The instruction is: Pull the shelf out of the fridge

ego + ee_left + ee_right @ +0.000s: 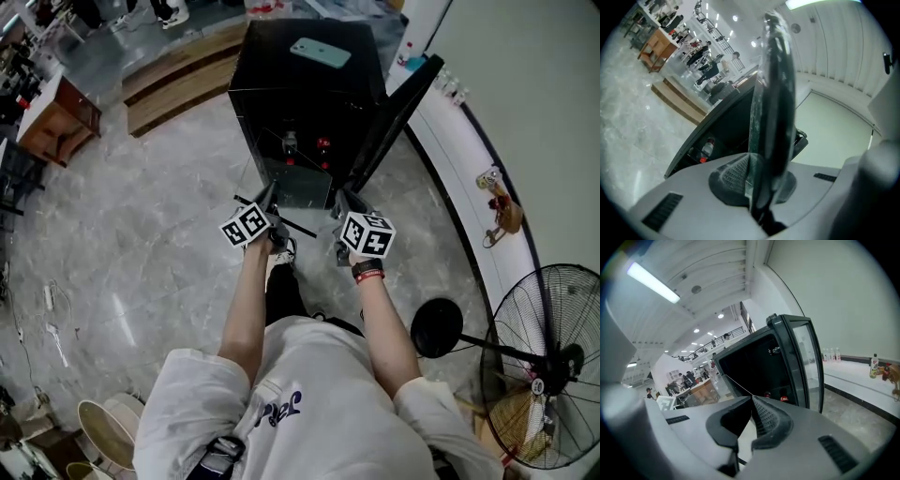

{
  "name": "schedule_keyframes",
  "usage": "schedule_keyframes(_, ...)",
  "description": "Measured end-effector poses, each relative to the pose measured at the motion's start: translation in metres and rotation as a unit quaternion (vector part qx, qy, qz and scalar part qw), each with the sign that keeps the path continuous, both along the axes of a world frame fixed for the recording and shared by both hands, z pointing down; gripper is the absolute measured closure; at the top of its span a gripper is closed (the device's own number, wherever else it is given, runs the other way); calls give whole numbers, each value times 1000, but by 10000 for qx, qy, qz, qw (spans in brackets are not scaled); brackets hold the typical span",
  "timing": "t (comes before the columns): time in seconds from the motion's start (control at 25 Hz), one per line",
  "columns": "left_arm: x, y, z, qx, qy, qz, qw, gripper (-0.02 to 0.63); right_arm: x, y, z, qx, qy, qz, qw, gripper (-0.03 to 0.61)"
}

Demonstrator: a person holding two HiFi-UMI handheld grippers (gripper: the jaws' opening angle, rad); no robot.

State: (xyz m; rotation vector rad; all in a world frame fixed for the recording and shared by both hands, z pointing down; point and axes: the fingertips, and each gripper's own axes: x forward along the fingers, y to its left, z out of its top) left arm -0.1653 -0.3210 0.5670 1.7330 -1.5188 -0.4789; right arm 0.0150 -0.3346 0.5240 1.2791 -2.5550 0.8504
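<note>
Shelf [771,93]: clamped edge-on between clenched pads of left gripper [754,185].
Right gripper [751,416]: pinching same pane (shared load, likely against tilting).
Fridge [759,362]: ahead of both, door open.

We are finding open floor [141,244] left of the fridge [272,75]; its door [398,117] and a fan [548,366] are crowding the right.

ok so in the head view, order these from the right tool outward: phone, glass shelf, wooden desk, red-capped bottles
1. glass shelf, clamped in the right tool, just ahead.
2. red-capped bottles, inside the fridge, beyond the shelf.
3. phone, on the fridge top, farther back.
4. wooden desk, far off at the upper left.
</note>
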Motion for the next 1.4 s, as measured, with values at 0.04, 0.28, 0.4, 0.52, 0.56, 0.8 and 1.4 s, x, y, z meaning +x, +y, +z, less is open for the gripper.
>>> schedule_keyframes(0.04, 4, 3, -5, 13, -97, 43, 9999, 586, 3, 3, -5, 33, -19, -9, 10000, 563)
schedule_keyframes(0.28, 28, 21, -39, 60, -776, 284, 9966, 586, 26, 16, -24, 168, -122, 18, 9998, 563)
schedule_keyframes(0.4, 35, 39, -53, 59, -1283, 370, 9910, 586, 35, 32, -28, 60, -441, 69, 9990, 563)
schedule_keyframes(0.52, 46, 56, -65, 30, -1763, 462, 9832, 586, 49, 47, -30, 13, -650, 202, 9977, 563)
schedule_keyframes(0.56, 49, 61, -67, 34, -1885, 485, 9809, 586, 53, 50, -31, 46, -654, 212, 9976, 563)
schedule_keyframes(0.8, 60, 82, -79, 109, -2345, 363, 9714, 588, 61, 66, -28, 330, -240, -1, 9992, 563)
schedule_keyframes(1.4, 71, 135, -124, 383, -3368, 166, 9407, 588, 61, 101, -91, 1553, 291, -88, 9874, 563)
